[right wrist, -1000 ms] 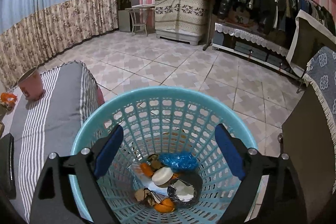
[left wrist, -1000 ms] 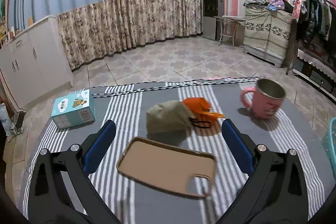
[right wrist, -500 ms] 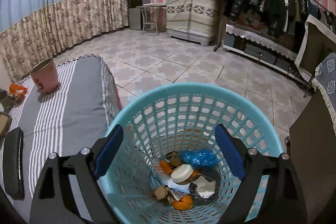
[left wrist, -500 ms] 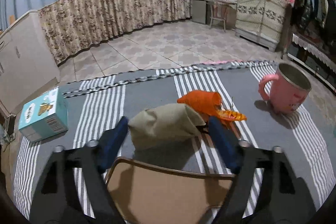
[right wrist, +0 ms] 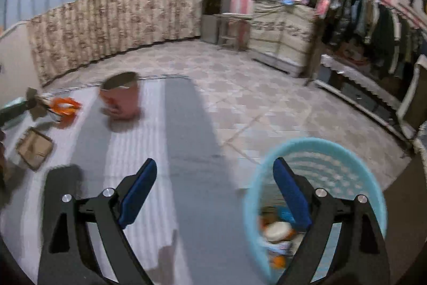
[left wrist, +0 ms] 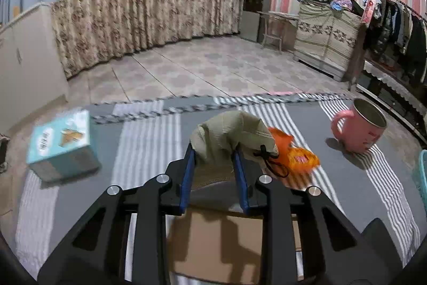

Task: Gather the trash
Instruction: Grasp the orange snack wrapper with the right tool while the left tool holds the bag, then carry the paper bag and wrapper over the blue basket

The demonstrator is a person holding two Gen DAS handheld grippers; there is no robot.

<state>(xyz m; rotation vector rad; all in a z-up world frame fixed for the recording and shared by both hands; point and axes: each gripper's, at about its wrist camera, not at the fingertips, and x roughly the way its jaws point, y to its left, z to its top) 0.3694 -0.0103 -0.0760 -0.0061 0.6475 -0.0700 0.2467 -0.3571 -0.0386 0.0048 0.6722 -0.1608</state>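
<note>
My left gripper (left wrist: pixel 214 154) is shut on a khaki drawstring pouch (left wrist: pixel 229 136) and holds it lifted above the striped table. An orange wrapper (left wrist: pixel 293 155) lies just right of the pouch. In the right wrist view my right gripper (right wrist: pixel 213 186) is open and empty over the table's right edge. The blue plastic basket (right wrist: pixel 333 148) with several pieces of trash inside stands on the floor at lower right, partly behind the right finger. The pouch (right wrist: pixel 34 103) and the orange wrapper (right wrist: pixel 64 106) show far left there.
A pink mug (left wrist: pixel 359 130) stands at the table's right side. A light-blue carton (left wrist: pixel 61 140) sits at the left. A tan phone case (left wrist: pixel 229 245) lies under the left gripper. A dark flat object (right wrist: pixel 61 175) lies near the right gripper. Tiled floor lies beyond.
My left gripper moved forward and closed on the khaki pouch, lifting it. My right gripper swung left, away from above the basket, toward the table.
</note>
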